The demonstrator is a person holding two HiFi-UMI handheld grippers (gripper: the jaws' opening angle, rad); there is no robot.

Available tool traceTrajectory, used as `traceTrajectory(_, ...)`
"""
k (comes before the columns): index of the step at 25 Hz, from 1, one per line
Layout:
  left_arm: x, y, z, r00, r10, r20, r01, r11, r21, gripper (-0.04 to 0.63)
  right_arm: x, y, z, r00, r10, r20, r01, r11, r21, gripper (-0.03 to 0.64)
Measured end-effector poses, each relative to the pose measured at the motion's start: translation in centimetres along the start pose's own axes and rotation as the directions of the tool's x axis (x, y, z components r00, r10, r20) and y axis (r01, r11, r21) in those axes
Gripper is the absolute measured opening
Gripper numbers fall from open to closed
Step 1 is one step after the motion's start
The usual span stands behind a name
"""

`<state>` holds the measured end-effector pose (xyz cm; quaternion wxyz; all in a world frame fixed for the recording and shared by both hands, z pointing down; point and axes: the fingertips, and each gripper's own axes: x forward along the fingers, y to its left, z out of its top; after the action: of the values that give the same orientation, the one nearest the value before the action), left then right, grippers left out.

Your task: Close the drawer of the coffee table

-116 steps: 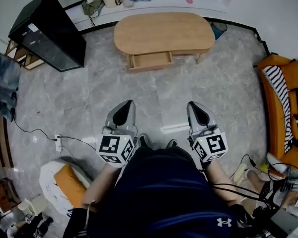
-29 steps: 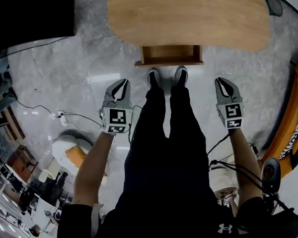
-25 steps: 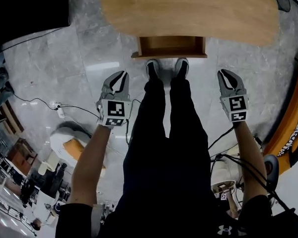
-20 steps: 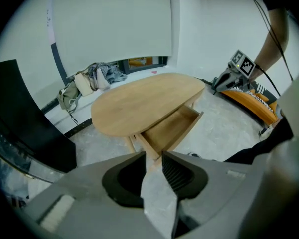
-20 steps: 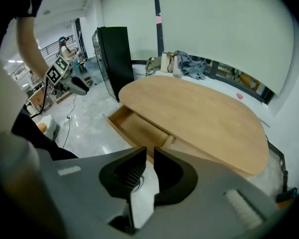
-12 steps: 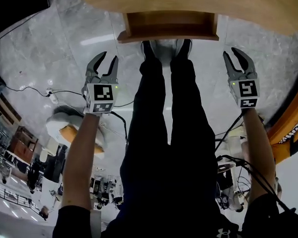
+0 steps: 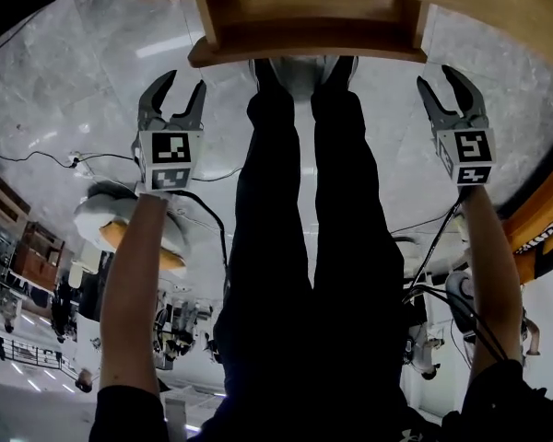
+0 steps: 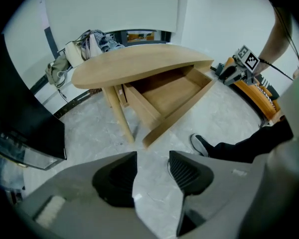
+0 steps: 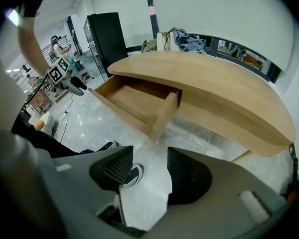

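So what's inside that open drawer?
The drawer shows only its bare wooden bottom, with nothing lying on it. Its back end is covered by the coffee table, so that part cannot be seen.

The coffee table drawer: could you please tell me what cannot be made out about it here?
- Head view: the tabletop is cut off by the top edge.
- All views: the drawer runs back under the tabletop, rear hidden.
- All views: the front panel is seen too obliquely to tell any handle.
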<state>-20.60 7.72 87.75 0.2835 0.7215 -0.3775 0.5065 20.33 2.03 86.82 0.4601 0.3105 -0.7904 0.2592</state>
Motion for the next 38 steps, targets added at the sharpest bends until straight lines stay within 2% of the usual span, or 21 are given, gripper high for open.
traceTrajectory(9,4.0,0.2,-0.4,1.0,0.016,0.004,-0.016,1.0,-0.018,0.212,4.2,0.3,-1.3,1.0,0.014,0.009,-0.014,0.998,-0.067,0.221)
traceTrajectory(14,5.4,0.3,0.1,1.0,0.023,0.011,-0.022,0.995,-0.098,0.212,6.6,-0.2,-1.2,1.0,0.009,0.026,-0.009,1.0,-0.013,0.216)
traceTrajectory(20,6.6,-0.3,0.3,1.0,0.004,0.015,-0.002,0.995,-0.097,0.202,7.7,-1.0,-0.3,0.999,0.015,0.038,-0.016,1.0,0.025,0.173)
traceTrajectory(24,6.6,0.1,0.2,1.0,0.009,-0.001,-0.009,0.995,-0.104,0.17,8.0,-0.5,0.3,0.999,0.021,0.045,-0.023,0.999,0.04,0.146)
traceTrajectory(28,6.3,1.0,0.2,1.0,0.016,0.009,-0.014,0.987,-0.162,0.111,8.0,-0.4,0.3,0.999,0.005,0.046,-0.011,0.992,0.129,0.143)
traceTrajectory(31,6.0,1.0,0.5,1.0,0.019,0.02,-0.015,0.985,-0.173,0.11,7.8,-0.4,0.3,0.999,-0.007,0.043,0.0,0.989,0.148,0.143)
traceTrajectory(38,4.6,0.9,1.4,0.998,0.035,0.047,-0.02,0.96,-0.28,0.109,6.5,-0.5,0.9,0.998,0.002,0.063,-0.013,0.983,0.181,0.14)
